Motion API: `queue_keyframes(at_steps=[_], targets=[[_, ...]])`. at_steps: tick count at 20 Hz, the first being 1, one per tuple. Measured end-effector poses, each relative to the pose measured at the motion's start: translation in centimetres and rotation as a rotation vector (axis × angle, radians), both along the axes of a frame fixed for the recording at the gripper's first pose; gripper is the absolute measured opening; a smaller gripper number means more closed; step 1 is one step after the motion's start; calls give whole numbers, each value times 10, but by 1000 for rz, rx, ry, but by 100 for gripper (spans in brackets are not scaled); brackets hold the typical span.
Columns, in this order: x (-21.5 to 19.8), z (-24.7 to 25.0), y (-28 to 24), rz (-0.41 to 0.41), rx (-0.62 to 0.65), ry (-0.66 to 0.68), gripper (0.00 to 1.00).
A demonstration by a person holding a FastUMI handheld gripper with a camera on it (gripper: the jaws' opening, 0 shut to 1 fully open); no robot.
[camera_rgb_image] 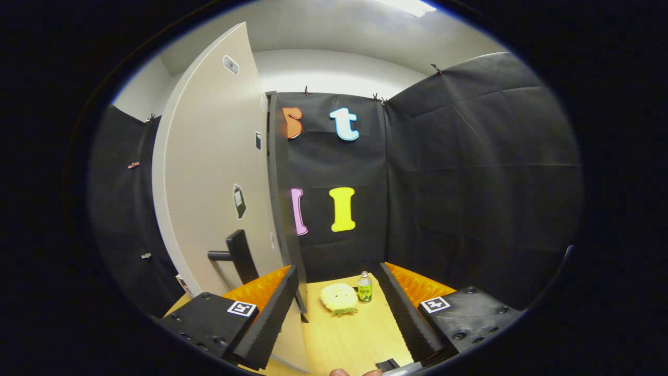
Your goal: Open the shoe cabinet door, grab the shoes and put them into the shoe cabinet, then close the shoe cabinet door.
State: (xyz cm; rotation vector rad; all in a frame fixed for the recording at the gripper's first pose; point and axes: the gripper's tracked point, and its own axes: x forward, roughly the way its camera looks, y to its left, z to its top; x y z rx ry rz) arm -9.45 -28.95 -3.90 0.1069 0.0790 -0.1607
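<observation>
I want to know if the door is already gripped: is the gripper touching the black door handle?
Apart. In the gripper view the open gripper holds nothing, and the black door handle sits beyond its left finger.

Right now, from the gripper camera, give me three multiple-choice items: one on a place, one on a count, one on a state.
1. Where is the small bottle?
A. just right of the yellow object on the table
B. on the door handle
C. clamped between the fingers

2. How many handles does the door show?
A. none
B. one
C. three

3. How is the gripper?
A. shut on the bottle
B. shut on the handle
C. open, holding nothing

Answers: 1 A, the bottle stands beside the yellow object beyond the fingers. 2 B, a single dark handle sticks out low on the door. 3 C, the fingers stand wide apart with bare table between them.
</observation>
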Motion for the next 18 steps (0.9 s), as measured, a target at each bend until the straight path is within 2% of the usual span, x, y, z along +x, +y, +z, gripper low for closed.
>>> queue_keyframes(at_steps=[2, 5, 13, 18], targets=[[-2, 3, 6, 5, -18, -6, 96], [-3, 1, 31, 34, -1, 8, 98], [2, 0, 134, 125, 33, 15, 98], [23, 0, 187, 182, 59, 21, 98]])
